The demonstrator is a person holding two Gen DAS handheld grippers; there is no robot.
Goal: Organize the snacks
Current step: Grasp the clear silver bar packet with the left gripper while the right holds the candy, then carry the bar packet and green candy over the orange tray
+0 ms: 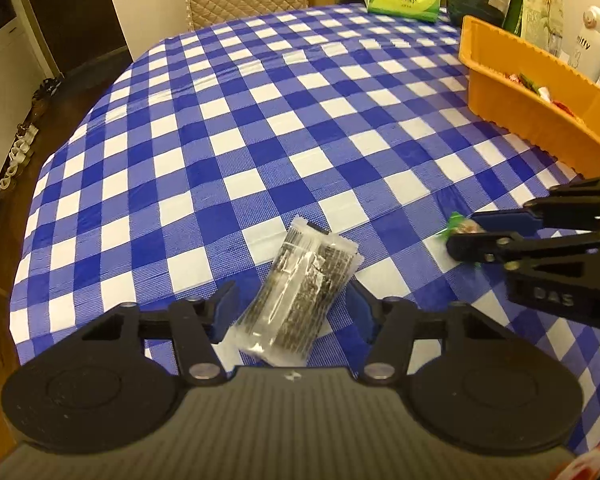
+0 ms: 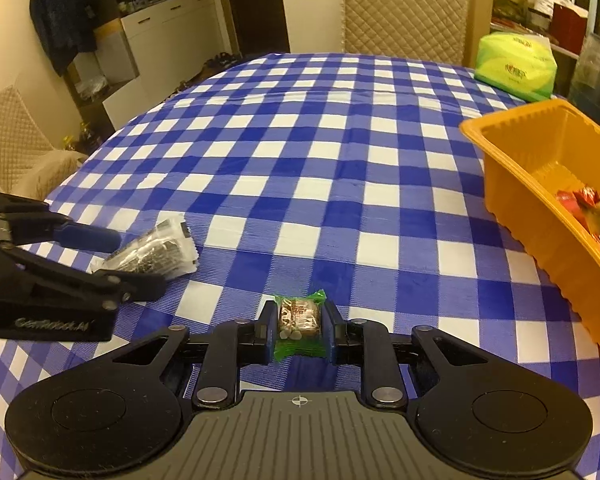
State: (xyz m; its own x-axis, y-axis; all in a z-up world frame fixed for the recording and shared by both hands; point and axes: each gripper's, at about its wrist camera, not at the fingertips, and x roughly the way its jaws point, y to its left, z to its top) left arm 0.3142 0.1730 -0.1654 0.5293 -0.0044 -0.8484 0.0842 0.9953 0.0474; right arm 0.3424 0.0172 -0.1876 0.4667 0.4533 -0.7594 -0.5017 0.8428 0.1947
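right gripper [image 2: 299,322] clamped on green candy [image 2: 300,326] low over checked cloth [image 2: 300,152], left gripper [image 1: 288,304] wide open around clear snack pack [image 1: 296,292] lying between its fingers, orange tray [image 2: 512,184] ahead to the right

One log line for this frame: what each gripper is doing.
left gripper: open around clear dark snack packet | right gripper: shut on green-wrapped snack | orange tray: holds snacks

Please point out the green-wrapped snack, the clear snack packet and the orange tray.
green-wrapped snack [image 2: 300,322]: right wrist view, clear window.
clear snack packet [image 1: 300,284]: left wrist view, middle.
orange tray [image 2: 512,184]: right wrist view, near wall.
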